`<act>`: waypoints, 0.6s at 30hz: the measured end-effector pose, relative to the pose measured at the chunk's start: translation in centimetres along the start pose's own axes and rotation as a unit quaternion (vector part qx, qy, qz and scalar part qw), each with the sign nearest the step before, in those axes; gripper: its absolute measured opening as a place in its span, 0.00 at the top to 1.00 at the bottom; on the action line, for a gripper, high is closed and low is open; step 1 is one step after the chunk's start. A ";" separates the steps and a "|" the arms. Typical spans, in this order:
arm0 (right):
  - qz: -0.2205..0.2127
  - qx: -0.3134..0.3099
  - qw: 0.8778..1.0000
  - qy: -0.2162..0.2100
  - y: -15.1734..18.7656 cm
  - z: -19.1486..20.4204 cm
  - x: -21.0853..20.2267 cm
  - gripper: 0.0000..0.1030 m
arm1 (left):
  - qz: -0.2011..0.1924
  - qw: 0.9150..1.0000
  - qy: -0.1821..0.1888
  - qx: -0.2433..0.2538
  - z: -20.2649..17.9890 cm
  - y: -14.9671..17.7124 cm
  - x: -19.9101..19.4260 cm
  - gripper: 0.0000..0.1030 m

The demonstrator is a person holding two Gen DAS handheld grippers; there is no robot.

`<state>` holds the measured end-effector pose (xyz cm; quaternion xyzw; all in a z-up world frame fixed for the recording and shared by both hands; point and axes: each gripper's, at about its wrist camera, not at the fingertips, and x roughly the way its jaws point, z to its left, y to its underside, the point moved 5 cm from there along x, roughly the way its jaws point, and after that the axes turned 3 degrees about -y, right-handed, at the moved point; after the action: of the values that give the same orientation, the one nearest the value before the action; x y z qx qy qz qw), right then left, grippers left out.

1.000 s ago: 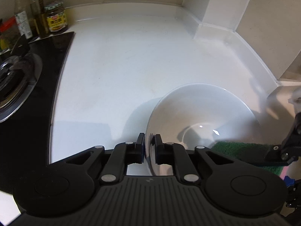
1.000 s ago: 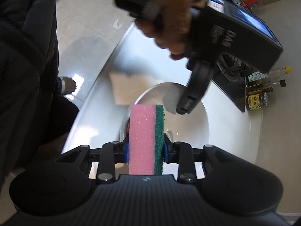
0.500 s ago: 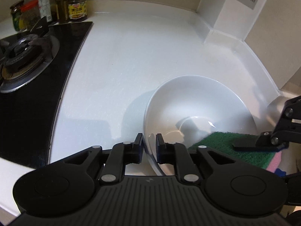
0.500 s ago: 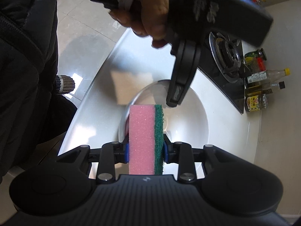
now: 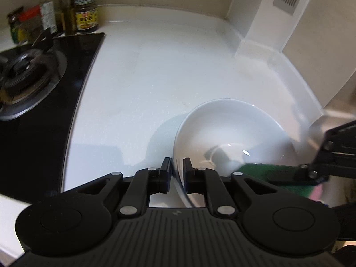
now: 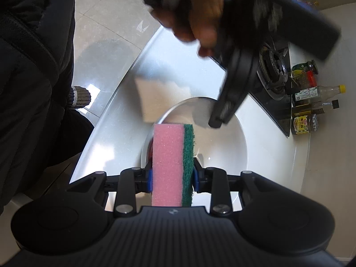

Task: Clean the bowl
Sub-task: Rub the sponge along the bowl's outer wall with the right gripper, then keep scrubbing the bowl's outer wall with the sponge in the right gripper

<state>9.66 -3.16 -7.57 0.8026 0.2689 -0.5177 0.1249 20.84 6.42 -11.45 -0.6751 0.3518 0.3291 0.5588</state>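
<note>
A white kitchen tabletop curves between a black gas hob and a tiled corner, with sauce jars and bottles lined up along the back wall. The white bowl sits on the tabletop close to its front edge. The left tongs straddle the bowl's near rim, one finger outside and one inside; their jaws are opening, and a sliver of daylight shows on each side of the rim, so the hold looks loose at best. The right tongs are pinching a pink-and-green sponge upright, its far end poised over the near side of the bowl, the green scouring face turned towards the basin.

The job appears to be at the scrubbing stage: bowl steadied, sponge about to work. The next move probably calls for the left tongs to pinch the rim firmly again before the sponge presses down and sweeps round the inside, or the bowl may skid or tip.

Room is generous towards the back wall and corner, tighter elsewhere: the hob lies to one side and the tabletop's rounded front edge, with floor below, runs just beside the bowl.
</note>
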 end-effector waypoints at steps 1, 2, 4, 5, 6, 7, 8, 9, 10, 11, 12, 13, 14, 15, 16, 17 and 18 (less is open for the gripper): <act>0.001 -0.001 1.000 0.000 -0.1 0.0 0.0 0.73 | 0.000 1.000 -0.002 0.003 -0.1 0.1 0.0 0.85; 0.001 -0.002 1.000 0.000 -0.1 0.0 0.0 0.73 | 0.002 1.000 -0.006 0.008 -0.2 0.1 0.1 0.84; 0.002 -0.003 1.000 0.000 -0.2 -0.1 0.0 0.73 | 0.007 1.000 -0.012 0.017 -0.5 -0.1 0.5 0.84; 0.002 -0.003 1.000 -0.001 -0.2 -0.2 0.0 0.73 | 0.010 1.000 -0.016 0.025 -0.7 -0.2 0.8 0.85; 0.002 -0.003 1.000 -0.001 -0.2 -0.3 0.0 0.73 | 0.011 0.999 -0.020 0.033 -0.8 -0.3 0.9 0.86; 0.002 -0.002 1.000 -0.001 -0.3 -0.1 -0.2 0.73 | 0.012 0.999 -0.022 0.038 -0.9 -0.4 1.1 0.88; 0.002 -0.001 1.000 0.000 -0.2 -0.1 -0.2 0.73 | 0.011 0.999 -0.022 0.043 -1.0 -0.6 1.2 0.88; 0.001 -0.001 1.000 0.000 -0.2 -0.1 -0.3 0.73 | 0.011 0.999 -0.021 0.047 -1.0 -0.9 1.4 0.90; 0.000 0.000 1.000 -0.001 -0.3 -0.1 -0.3 0.73 | 0.013 0.998 -0.018 0.055 -1.0 -1.2 1.6 0.92; -0.001 0.000 1.000 -0.002 -0.3 -0.1 -0.4 0.73 | 0.015 0.998 -0.017 0.061 -1.1 -1.4 1.8 0.94; -0.003 0.000 1.000 -0.004 -0.3 -0.1 -0.5 0.73 | 0.021 0.997 -0.009 0.074 -1.1 -2.2 2.3 0.93; -0.003 0.001 1.000 -0.004 -0.4 -0.1 -0.4 0.73 | 0.027 0.996 0.000 0.082 -1.2 -2.8 2.7 0.92; -0.003 0.001 1.000 -0.003 -0.4 -0.1 -0.4 0.73 | 0.035 0.995 0.009 0.095 -1.5 -3.4 3.2 0.92; 0.000 0.006 1.000 -0.004 -0.5 -0.3 -0.3 0.73 | 0.041 0.993 0.011 0.106 -1.7 -3.9 3.5 0.91; 0.001 0.010 1.000 -0.005 -0.5 -0.4 -0.3 0.73 | 0.046 0.992 0.011 0.113 -2.0 -4.1 3.7 0.89; 0.001 0.014 1.000 -0.007 -0.5 -0.5 -0.2 0.73 | 0.051 0.992 0.003 0.116 -2.2 -4.3 3.8 0.89; 0.000 0.016 1.000 -0.008 -0.5 -0.6 -0.2 0.73 | 0.051 0.992 -0.007 0.115 -2.3 -4.2 3.5 0.89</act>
<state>9.77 -2.58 -7.11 0.8005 0.2596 -0.5280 0.1137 26.40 4.30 -11.83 -0.5854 0.4173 0.3193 0.6174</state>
